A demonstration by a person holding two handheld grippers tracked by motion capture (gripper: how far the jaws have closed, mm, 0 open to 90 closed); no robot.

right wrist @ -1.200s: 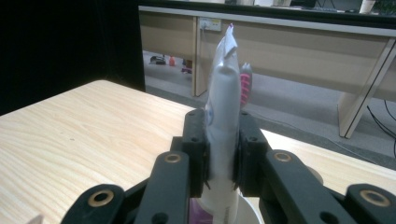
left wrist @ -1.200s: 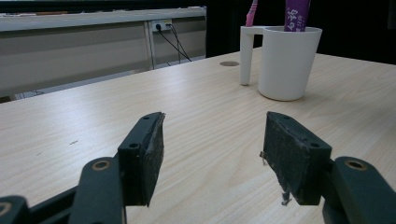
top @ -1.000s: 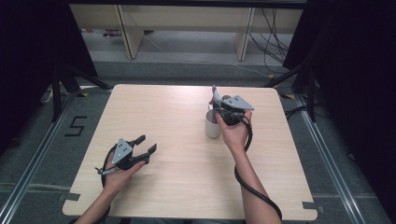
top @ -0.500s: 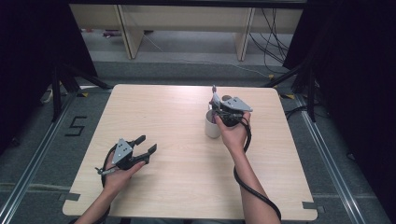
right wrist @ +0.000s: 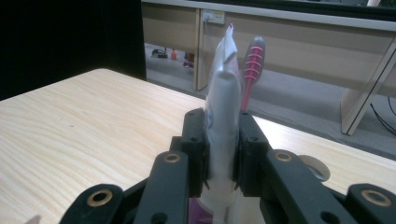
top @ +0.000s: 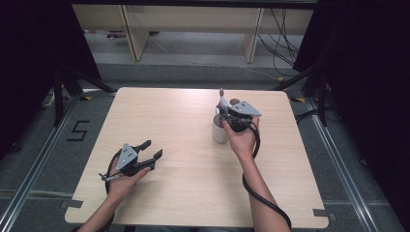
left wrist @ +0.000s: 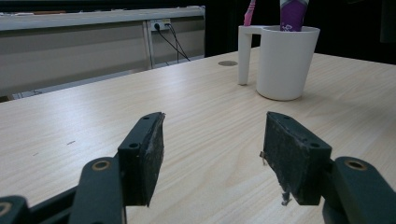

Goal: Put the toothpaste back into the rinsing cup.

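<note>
A white mug (top: 220,134) stands on the wooden table (top: 179,111) right of centre, its handle turned to the left in the left gripper view (left wrist: 285,63). A pink toothbrush (right wrist: 252,70) stands upright in it. My right gripper (top: 225,118) hovers over the mug, shut on a white and purple toothpaste tube (right wrist: 223,116) that stands upright between its pads with its lower end in the mug. My left gripper (top: 153,149) rests at the table's front left, open, with nothing between its pads (left wrist: 289,158).
A small round grommet (top: 235,101) sits in the tabletop just behind the mug. Beyond the far edge are a pale bench (top: 193,19) and loose cables on the floor. Black curtains hang on both sides.
</note>
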